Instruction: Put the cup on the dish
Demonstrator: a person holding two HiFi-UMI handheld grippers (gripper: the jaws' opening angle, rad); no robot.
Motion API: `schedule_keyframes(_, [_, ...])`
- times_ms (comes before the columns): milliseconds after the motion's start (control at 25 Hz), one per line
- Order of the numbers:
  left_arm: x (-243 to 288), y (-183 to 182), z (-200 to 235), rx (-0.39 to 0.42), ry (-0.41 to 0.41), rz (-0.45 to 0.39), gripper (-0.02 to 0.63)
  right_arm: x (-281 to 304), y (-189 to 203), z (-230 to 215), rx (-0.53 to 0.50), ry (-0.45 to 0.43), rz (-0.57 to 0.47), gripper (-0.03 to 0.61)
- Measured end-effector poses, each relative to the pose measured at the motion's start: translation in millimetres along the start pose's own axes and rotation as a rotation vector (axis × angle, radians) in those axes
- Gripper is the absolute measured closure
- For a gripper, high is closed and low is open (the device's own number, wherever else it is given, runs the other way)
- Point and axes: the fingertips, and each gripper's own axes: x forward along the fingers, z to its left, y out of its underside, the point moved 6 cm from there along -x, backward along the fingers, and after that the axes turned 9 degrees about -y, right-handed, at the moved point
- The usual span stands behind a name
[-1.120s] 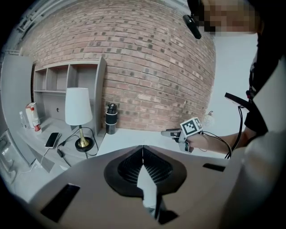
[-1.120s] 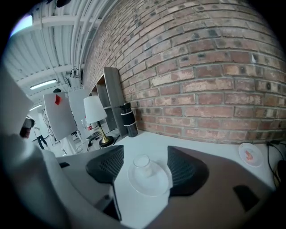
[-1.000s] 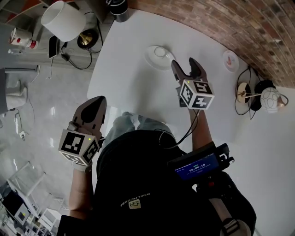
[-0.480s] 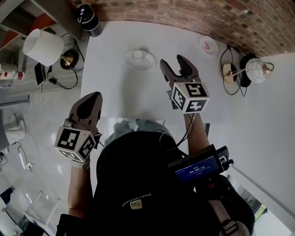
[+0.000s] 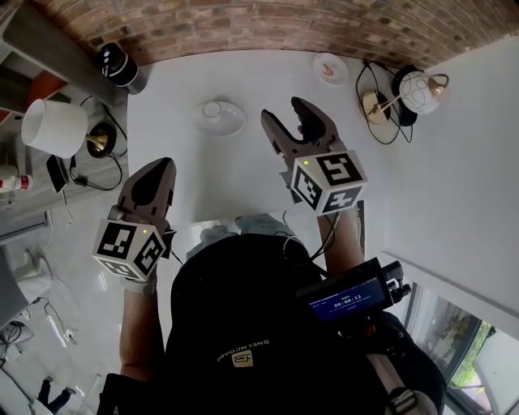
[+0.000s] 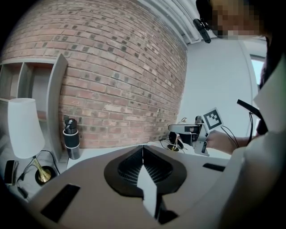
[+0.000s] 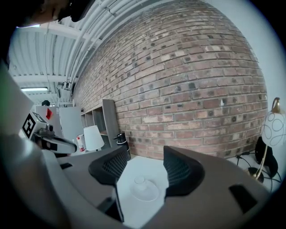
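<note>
Two grippers: the left gripper [image 5: 160, 167], jaws pressed together, and the right gripper [image 5: 285, 113], jaws apart and empty. The cup [image 5: 212, 108] stands on the dish [image 5: 229, 123] on the white bench [image 5: 243, 81], ahead of the right gripper.

Ahead of the right gripper [image 5: 282, 109], matt plastic with ribbed black pads [image 7: 178, 170], a glossy white dish [image 5: 227, 123] and clear-looking cup [image 5: 212, 109] meet smooth matt table [image 5: 203, 174]; rough brick wall [image 5: 243, 24] beyond.
</note>
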Motion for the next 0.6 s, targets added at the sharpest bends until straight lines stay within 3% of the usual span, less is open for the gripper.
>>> schedule_keyframes(600, [51, -29, -10, 0.019, 0.143, -0.034, 0.606, -30, -33, 7, -0.004, 0.055, -0.054, 0.319])
